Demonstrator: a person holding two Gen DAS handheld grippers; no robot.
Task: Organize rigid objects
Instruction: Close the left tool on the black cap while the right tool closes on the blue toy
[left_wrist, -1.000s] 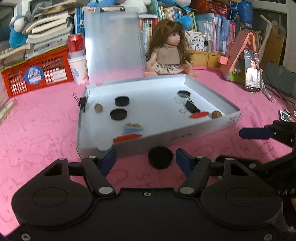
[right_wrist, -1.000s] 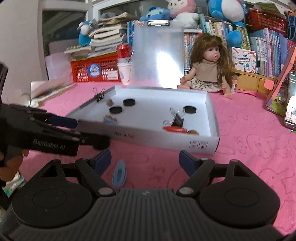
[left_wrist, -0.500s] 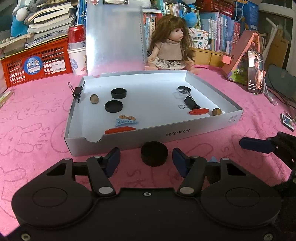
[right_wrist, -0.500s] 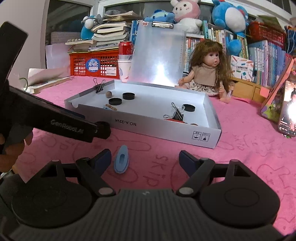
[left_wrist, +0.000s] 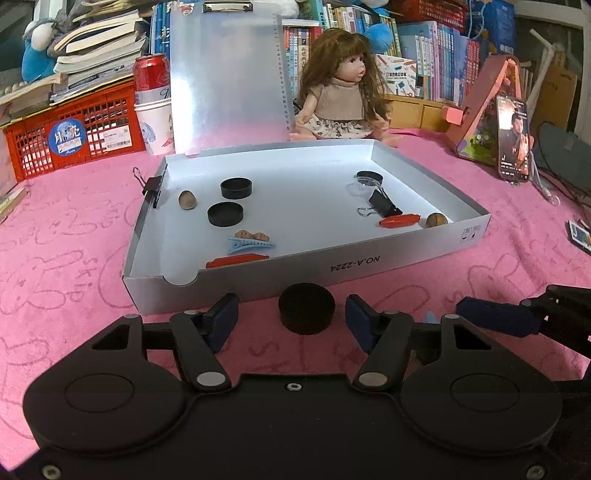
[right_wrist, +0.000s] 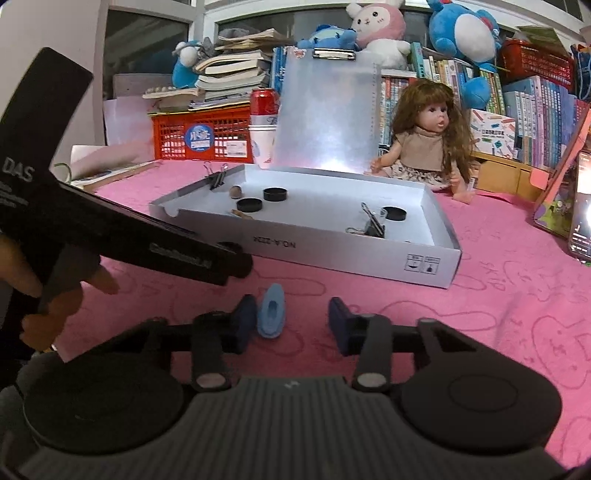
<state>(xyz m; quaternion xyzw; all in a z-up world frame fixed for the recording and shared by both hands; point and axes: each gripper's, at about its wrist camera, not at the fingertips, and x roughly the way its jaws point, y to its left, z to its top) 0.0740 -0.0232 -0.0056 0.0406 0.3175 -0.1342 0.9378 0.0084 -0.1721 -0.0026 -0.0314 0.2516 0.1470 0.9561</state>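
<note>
On a tabletop (left_wrist: 55, 236) draped in pink cloth, the left tool (left_wrist: 291, 319) sat with its jaws partly apart around a black round cap (left_wrist: 306, 308), neither pad touching it, just in front of a shallow white cardboard box (left_wrist: 332, 266). The right tool (right_wrist: 291, 319) was closing on a light blue hair clip (right_wrist: 271, 310) lying between its jaws; the left pad sat against the clip, the right pad apart from it. Inside the box lay two black caps (left_wrist: 225, 214), two red clips (left_wrist: 236, 260), a blue clip (left_wrist: 249, 243), nuts (left_wrist: 186, 199) and a binder clip (left_wrist: 382, 205). A doll (left_wrist: 343, 96) sat behind the box.
</note>
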